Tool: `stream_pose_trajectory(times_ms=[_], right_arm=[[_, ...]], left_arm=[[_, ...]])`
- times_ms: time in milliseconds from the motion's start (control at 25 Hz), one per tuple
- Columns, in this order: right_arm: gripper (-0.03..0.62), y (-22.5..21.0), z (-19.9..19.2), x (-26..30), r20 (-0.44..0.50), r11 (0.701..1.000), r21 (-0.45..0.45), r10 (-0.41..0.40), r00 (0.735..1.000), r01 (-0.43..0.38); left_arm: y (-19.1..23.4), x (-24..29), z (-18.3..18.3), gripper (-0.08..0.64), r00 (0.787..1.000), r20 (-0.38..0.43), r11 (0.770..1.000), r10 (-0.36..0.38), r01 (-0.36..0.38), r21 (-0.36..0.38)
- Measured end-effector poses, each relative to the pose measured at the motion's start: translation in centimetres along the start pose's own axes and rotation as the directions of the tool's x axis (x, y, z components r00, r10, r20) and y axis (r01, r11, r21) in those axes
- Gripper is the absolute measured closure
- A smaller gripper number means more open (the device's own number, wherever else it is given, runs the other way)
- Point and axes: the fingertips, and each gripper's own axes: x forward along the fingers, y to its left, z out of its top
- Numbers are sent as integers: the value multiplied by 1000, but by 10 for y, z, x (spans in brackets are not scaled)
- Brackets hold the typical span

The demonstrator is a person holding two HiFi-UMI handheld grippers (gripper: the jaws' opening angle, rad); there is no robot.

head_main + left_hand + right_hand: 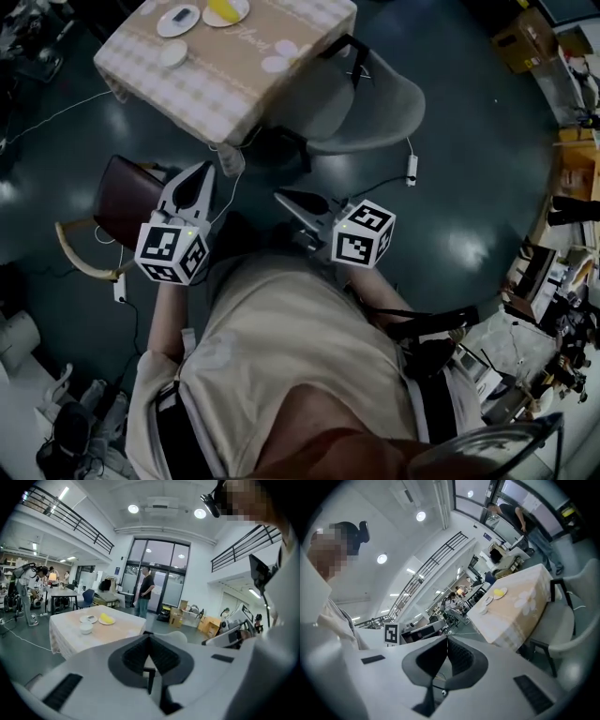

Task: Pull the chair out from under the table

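Observation:
A grey shell chair [367,105] stands at the right side of the table with the checked cloth [211,89], its seat partly tucked under it. My left gripper [207,171] and right gripper [282,197] are held in front of the person's body, both shut and empty, well short of the chair. In the left gripper view the shut jaws [149,636] point toward the table [75,637], with the chair's back [172,636] just beyond the tips. From the right gripper [446,639] the table [520,609] and the chair [576,620] lie to the right.
Two plates [178,19] and a small bowl [174,52] sit on the table. A brown seat [127,195] stands on the floor at the left. A white power strip [411,169] and cables lie nearby. Cardboard boxes [525,39] and cluttered benches line the right. A person [146,590] stands by the glass doors.

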Motion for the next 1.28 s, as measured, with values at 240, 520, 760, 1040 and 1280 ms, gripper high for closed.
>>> stream_pose_trajectory(times_ms=[240,520,760,1040,1280], right_arm=[[583,-45,12,-11,31,991,51,-124,992,123],[583,-117,53,-26,41,913,112,-399,916,393],[581,-153,70,-44,69,802,177,-588,806,570],[581,-178,66,-84,39,673,224,-729,684,705],[581,-209,76,-143,38,543,261,-832,553,798]], left_arm=[[-15,51,-1,552,992,-49,993,-113,115,37],[-12,125,24,552,957,-60,955,-284,288,70],[-8,174,27,552,902,-112,900,-418,427,85],[-21,207,34,552,848,-134,843,-513,527,107],[-41,221,45,552,826,-148,816,-544,562,135]])
